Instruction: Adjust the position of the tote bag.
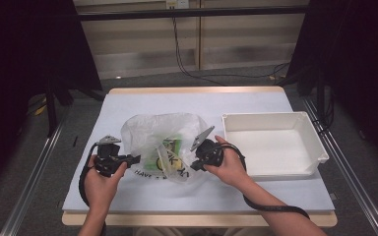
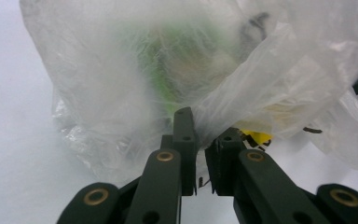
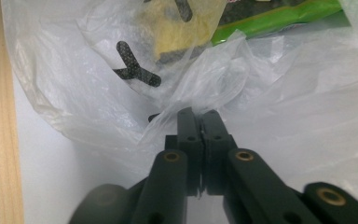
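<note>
A translucent white plastic bag [image 1: 160, 129] with black lettering lies on the white table cover, holding a green packet [image 1: 170, 145] and something yellow [image 1: 176, 166]. My left gripper [image 1: 137, 158] is at the bag's left edge. In the left gripper view its jaws [image 2: 205, 128] are nearly together with a fold of the bag [image 2: 121, 84] pinched between them. My right gripper [image 1: 193, 166] is at the bag's right front. In the right gripper view it [image 3: 198, 114] is shut on a bunched ridge of the bag film [image 3: 270, 93], with the green packet [image 3: 279, 18] beyond.
A white rectangular tray [image 1: 263, 116] stands to the right of the bag, close behind my right hand. The table's wooden edge [image 1: 197, 90] runs along the far side, and black cables trail from both grippers towards the front edge.
</note>
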`<state>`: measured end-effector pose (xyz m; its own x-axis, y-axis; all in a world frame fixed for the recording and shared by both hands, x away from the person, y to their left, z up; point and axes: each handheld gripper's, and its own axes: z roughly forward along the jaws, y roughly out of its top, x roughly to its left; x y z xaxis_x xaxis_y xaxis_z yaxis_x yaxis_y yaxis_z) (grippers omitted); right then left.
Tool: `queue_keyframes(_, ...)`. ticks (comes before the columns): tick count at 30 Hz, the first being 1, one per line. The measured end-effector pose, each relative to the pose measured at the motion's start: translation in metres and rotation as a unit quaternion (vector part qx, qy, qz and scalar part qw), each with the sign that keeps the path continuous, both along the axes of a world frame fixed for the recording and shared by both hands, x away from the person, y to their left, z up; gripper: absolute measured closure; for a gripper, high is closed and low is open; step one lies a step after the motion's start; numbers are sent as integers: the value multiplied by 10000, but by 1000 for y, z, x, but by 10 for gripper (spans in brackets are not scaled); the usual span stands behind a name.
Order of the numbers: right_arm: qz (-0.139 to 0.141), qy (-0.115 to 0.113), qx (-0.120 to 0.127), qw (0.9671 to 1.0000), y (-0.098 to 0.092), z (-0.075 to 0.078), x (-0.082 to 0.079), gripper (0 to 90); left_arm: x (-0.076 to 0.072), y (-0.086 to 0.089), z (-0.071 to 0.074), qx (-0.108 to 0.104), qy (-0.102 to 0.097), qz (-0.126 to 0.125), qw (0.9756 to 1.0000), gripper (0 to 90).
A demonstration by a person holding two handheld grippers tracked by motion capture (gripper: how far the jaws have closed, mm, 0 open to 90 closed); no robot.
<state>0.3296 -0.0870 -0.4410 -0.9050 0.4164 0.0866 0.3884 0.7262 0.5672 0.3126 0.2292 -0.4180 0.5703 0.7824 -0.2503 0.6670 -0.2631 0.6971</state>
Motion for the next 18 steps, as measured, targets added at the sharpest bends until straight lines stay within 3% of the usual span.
queue_keyframes(1,-135,-31,73,9999,-1,1,0,680,0,-1,1,35,9,-52,10000,834)
queue_keyframes(3,-157,-98,140,9997,-3,4,1,663,-1,-3,3,32,-4,-105,9999,834)
queue_keyframes(5,-184,-135,379,9990,-3,9,1,598,-2,-6,3,13,-14,-105,9999,834)
queue_keyframes(8,-249,-240,480,9983,1,18,0,484,-2,-6,3,-19,14,-91,10000,834)
queue_keyframes(12,-265,-277,527,9979,6,27,3,422,-3,-7,2,8,46,-125,9999,835)
queue_keyframes(18,-271,-156,663,9973,11,31,5,389,-3,-8,3,15,41,-143,9999,835)
